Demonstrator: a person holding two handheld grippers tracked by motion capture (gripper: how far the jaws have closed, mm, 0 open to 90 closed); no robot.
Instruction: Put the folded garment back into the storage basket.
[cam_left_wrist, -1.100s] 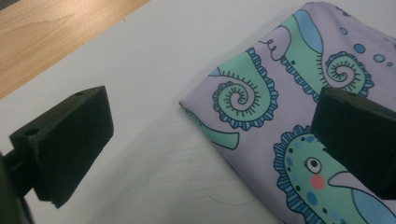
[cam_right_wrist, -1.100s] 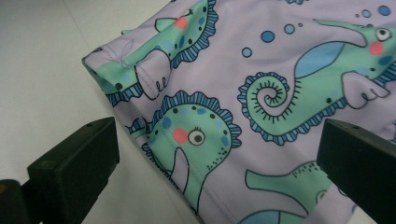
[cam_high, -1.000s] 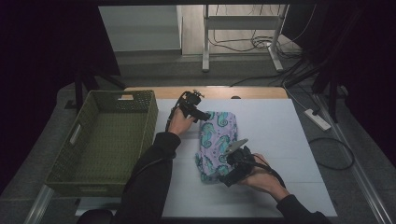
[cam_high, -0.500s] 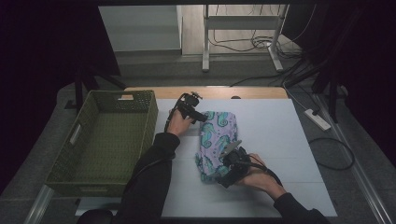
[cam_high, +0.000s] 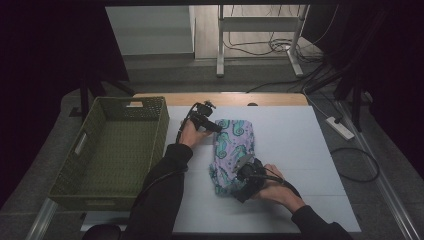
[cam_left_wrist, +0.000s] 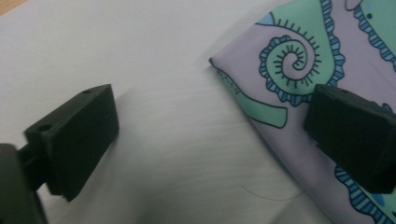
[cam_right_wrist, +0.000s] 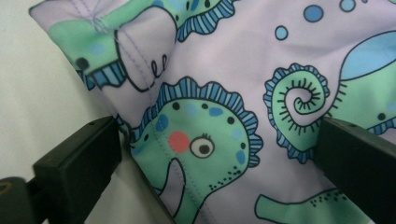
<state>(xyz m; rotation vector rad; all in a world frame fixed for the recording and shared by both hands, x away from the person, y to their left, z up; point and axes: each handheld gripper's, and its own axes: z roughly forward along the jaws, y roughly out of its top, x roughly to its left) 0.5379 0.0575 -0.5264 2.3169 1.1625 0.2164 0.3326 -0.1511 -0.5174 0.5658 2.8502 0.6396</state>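
A folded lilac cloth (cam_high: 234, 147) printed with green seahorses lies on the white table (cam_high: 292, 150). My left gripper (cam_high: 214, 126) is at the cloth's far left corner. In the left gripper view the left gripper (cam_left_wrist: 215, 135) stands open. Its jaws have just been closing a little, one over the cloth (cam_left_wrist: 299, 56) and one over bare table, with the cloth's edge between them. My right gripper (cam_high: 240, 177) is at the near end of the cloth. In the right gripper view the right gripper (cam_right_wrist: 217, 163) is open wide, straddling the cloth (cam_right_wrist: 210, 93).
A green woven basket (cam_high: 161, 131) stands left of the table, close to the left forearm. White table surface extends to the right of the cloth and in front of it. Cables and a power strip (cam_high: 339, 127) lie on the floor at the right.
The right gripper has edged slightly left over the cloth's near end. The left hand stays at the far corner.
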